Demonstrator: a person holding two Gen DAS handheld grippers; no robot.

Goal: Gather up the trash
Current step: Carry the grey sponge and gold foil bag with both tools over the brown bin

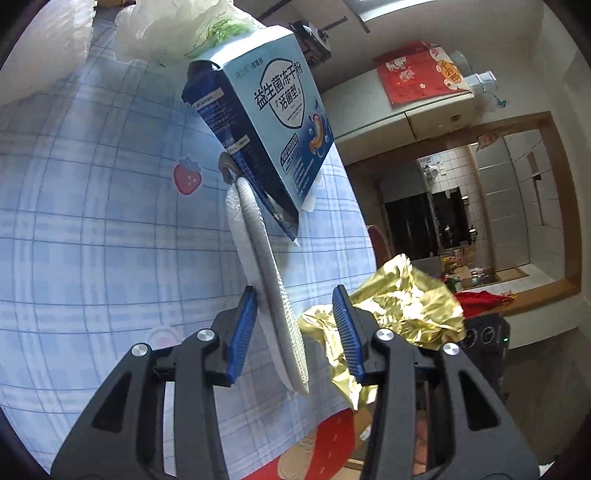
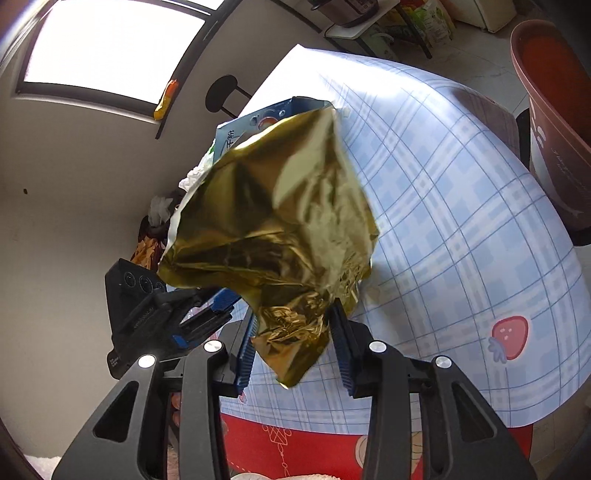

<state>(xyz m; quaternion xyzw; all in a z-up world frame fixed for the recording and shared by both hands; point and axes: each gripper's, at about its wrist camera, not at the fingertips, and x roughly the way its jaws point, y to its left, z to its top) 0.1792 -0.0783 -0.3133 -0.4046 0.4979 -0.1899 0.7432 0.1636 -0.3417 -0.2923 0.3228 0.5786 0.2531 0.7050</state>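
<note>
Between the blue pads of my left gripper [image 1: 295,332] stands a flat white foam-and-mesh pad [image 1: 273,280], on edge and against the left-hand pad. Crumpled foil fills the gap on its other side. A blue and white carton [image 1: 269,122] tilts just beyond the pad's far end, over the plaid tablecloth [image 1: 92,240]. My right gripper [image 2: 293,347] is shut on the lower tail of a large crumpled gold foil sheet [image 2: 280,206], which spreads up and hides most of the carton [image 2: 258,114]. The same gold foil [image 1: 402,306] wraps around my left gripper's right finger. The left gripper's black body [image 2: 147,314] sits just left of the foil.
A white plastic bag [image 1: 177,33] and bubble wrap [image 1: 44,48] lie at the table's far end. A brown-red bucket [image 2: 554,129] stands beyond the table's right side. The table edge [image 2: 369,421] runs below the grippers, with a red patterned surface [image 2: 314,446] under it.
</note>
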